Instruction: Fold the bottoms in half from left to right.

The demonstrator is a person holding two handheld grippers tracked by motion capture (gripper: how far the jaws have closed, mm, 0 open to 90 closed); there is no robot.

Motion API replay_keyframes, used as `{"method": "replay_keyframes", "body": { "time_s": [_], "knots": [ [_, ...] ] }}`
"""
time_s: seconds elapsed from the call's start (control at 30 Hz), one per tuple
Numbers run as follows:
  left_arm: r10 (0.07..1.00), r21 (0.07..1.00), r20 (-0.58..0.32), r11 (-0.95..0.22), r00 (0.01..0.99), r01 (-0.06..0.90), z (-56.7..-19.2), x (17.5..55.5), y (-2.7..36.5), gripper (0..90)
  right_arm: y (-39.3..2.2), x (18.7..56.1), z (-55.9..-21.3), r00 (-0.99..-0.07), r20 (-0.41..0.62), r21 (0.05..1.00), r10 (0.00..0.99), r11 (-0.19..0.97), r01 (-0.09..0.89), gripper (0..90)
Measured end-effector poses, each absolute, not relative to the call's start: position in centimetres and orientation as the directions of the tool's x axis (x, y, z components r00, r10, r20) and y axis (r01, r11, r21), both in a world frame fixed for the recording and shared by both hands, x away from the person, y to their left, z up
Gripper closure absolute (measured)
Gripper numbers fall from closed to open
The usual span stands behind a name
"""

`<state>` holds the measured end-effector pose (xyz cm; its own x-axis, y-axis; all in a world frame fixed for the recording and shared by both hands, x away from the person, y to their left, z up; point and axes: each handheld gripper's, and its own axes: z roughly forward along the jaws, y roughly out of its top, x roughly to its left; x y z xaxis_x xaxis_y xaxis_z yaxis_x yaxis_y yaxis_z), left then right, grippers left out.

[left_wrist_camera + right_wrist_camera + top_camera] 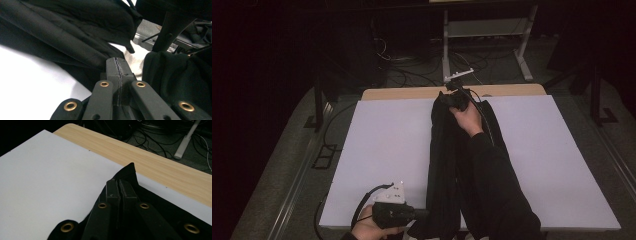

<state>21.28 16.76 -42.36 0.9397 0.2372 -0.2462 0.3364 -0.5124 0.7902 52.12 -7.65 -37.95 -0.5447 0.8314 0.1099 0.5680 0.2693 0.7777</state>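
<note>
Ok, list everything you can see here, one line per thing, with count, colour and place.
Garment: one, black, lying in a long strip down the middle of the sheet, pinched at both ends.
Sheet: one, white, covering most of the table.
Table: one, light wood, its far edge bare beyond the sheet.
Metal frame: one, pale grey, on the floor behind the table.
Cables: several, dark, on the floor beyond the table.
Left gripper: one, black, near edge, fingers shut on the garment.
Right gripper: one, black, far end, fingers shut on the garment.
</note>
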Motion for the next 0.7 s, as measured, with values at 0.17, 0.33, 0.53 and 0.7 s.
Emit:
{"method": "replay_keyframes", "body": {
  "time_s": [0.17,0.33,0.53,0.7],
  "knots": [
    [0.211,0.799,-0.254,-0.504,0.944,0.327,-42.1,21.4,16.0,88.8,-8.4,52.2,-37.7,-0.539,0.112,0.777,0.835,0.265,0.572,85.8],
    [0.189,0.807,-0.253,-0.500,0.949,0.315,-41.8,21.4,15.2,88.8,-9.2,52.2,-37.4,-0.536,0.112,0.778,0.837,0.261,0.571,85.8],
    [0.169,0.815,-0.252,-0.493,0.953,0.303,-41.4,21.6,14.3,88.8,-10.0,52.2,-37.4,-0.528,0.111,0.776,0.842,0.259,0.575,85.8],
    [0.150,0.821,-0.250,-0.490,0.956,0.292,-41.1,21.7,13.4,88.8,-10.6,52.2,-37.4,-0.527,0.109,0.775,0.843,0.260,0.576,85.8]
  ]
}}
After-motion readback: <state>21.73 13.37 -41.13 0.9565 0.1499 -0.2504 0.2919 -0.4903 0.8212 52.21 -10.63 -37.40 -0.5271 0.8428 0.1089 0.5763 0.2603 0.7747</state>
